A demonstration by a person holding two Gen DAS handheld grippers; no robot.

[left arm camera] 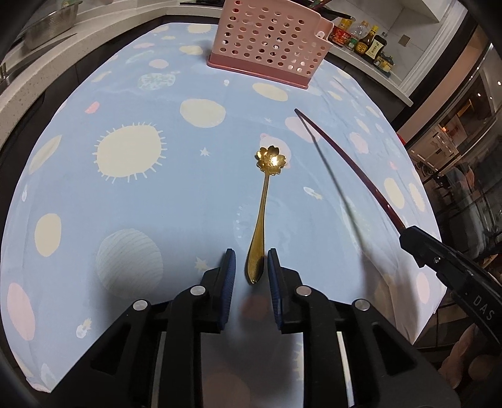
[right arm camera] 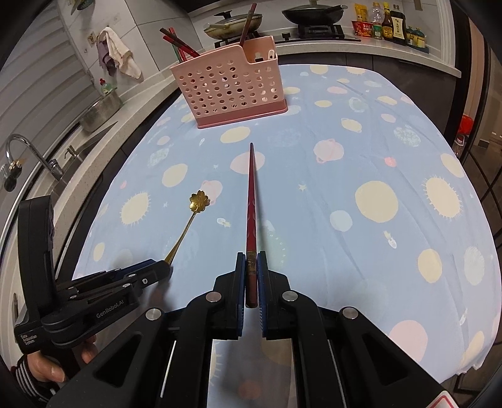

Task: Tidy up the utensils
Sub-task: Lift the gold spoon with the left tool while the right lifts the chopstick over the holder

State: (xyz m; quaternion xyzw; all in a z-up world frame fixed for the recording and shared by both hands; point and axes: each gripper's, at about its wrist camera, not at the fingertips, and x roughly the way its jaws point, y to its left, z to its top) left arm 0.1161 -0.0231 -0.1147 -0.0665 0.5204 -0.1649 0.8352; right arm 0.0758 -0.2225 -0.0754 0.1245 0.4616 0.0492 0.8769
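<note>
A gold spoon (left arm camera: 263, 216) with a flower-shaped bowl lies flat on the blue planet-print tablecloth (left arm camera: 141, 201), bowl pointing away. My left gripper (left arm camera: 251, 254) is low over its handle end, which sits between the blue pads (left arm camera: 228, 266) with a gap on each side. In the right wrist view the left gripper (right arm camera: 166, 270) meets the spoon (right arm camera: 196, 207) at its handle tip. My right gripper (right arm camera: 251, 255) is shut on a dark red chopstick (right arm camera: 251, 201), held above the cloth and pointing toward the pink perforated utensil basket (right arm camera: 232, 88). The basket holds several chopsticks and utensils.
Behind the table runs a counter with sauce bottles (right arm camera: 389, 25) and pans on a stove (right arm camera: 313, 14). A sink with a faucet (right arm camera: 28, 150) and a metal colander (right arm camera: 100, 110) lie along the left. A hand (right arm camera: 47, 370) grips the left tool's handle.
</note>
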